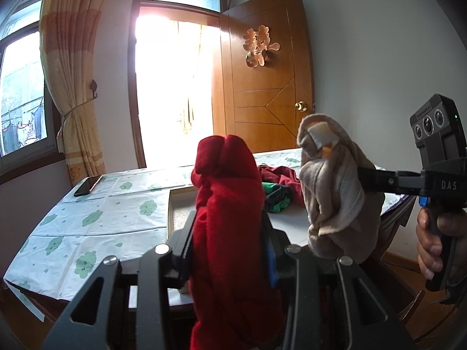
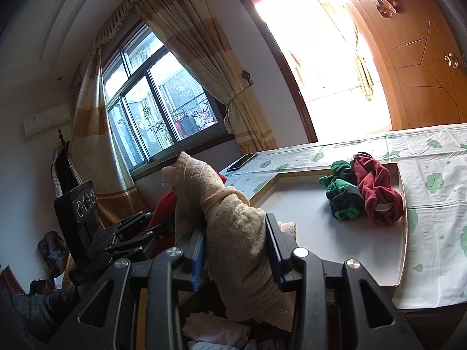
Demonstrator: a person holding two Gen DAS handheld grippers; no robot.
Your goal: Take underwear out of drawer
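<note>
While left gripper (image 1: 230, 230) clamps red underwear (image 1: 227, 218), right gripper (image 2: 236, 250) clamps beige underwear (image 2: 233, 233).

A table (image 2: 437, 262) is being covered by a white cloth (image 1: 87, 213) printed with green shapes. A phone (image 1: 87, 185) is being carried near its far corner; a shallow white tray (image 2: 404, 233) is being supported alongside.
</note>
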